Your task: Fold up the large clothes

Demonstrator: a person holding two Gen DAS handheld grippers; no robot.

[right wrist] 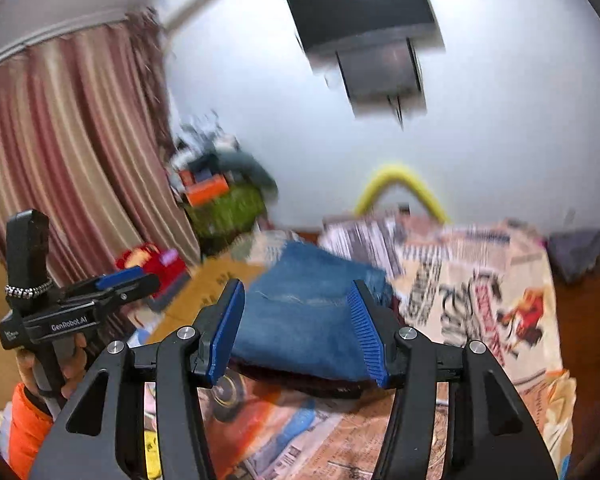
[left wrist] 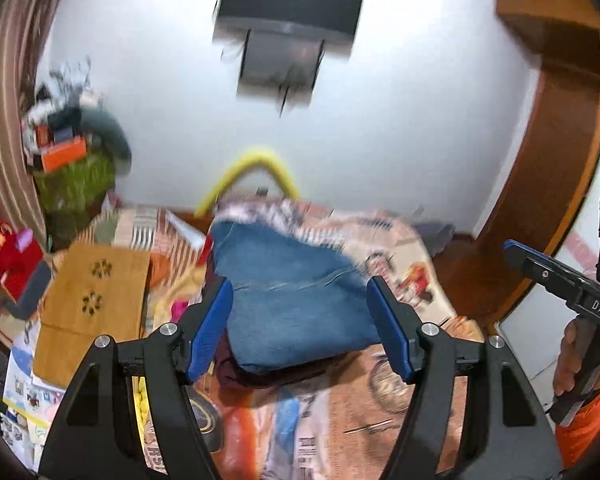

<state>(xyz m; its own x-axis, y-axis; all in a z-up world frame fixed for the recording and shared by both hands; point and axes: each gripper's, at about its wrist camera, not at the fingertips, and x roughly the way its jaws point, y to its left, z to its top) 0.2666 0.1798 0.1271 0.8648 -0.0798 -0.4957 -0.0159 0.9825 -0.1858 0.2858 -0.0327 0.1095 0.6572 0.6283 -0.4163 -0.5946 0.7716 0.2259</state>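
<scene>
We hold both grippers above the bed, each with its jaws apart and nothing between the pads. The left gripper (left wrist: 300,320) and the right gripper (right wrist: 296,328) both look down toward the folded blue jeans (left wrist: 292,300), which lie on the printed bedspread (left wrist: 400,264) in the middle of the bed, on top of a dark maroon garment (left wrist: 256,376). To the left lies a wooden board (left wrist: 96,300). A dark screen (left wrist: 288,4) hangs on the far wall.

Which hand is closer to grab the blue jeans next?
Neither clearly. Both the left gripper and the right gripper are open and empty, lifted off the folded jeans, which lie centred ahead of each. Perhaps both together.
</scene>
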